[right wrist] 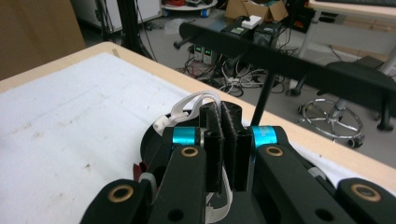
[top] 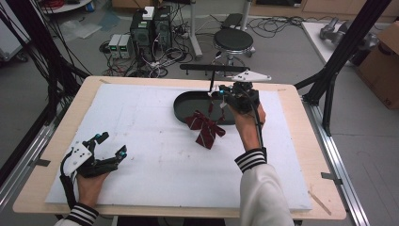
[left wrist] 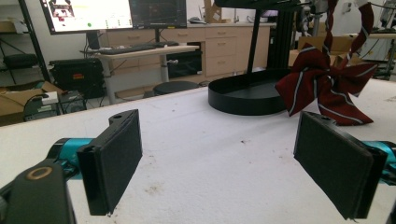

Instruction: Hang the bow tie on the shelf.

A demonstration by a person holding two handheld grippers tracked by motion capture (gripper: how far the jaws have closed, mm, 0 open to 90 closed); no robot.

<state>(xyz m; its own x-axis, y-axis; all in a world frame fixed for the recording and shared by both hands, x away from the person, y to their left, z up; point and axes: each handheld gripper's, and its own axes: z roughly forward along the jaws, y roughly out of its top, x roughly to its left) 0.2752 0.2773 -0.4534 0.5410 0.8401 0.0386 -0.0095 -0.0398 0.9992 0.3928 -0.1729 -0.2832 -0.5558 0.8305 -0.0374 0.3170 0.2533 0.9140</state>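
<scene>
While the right gripper (top: 221, 101) pinches the white strap (right wrist: 194, 103) of the dark red striped bow (top: 205, 128) in pressed-together jaws, the bow hangs over the near rim of the black tray (top: 186, 101); the left gripper (top: 112, 145) rests on the table (top: 155, 160), jaws spread.

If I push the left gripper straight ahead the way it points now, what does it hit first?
Likely the round black tray; the open left gripper has bare white table cover before that. The dark red striped bow sits right of that line.
</scene>
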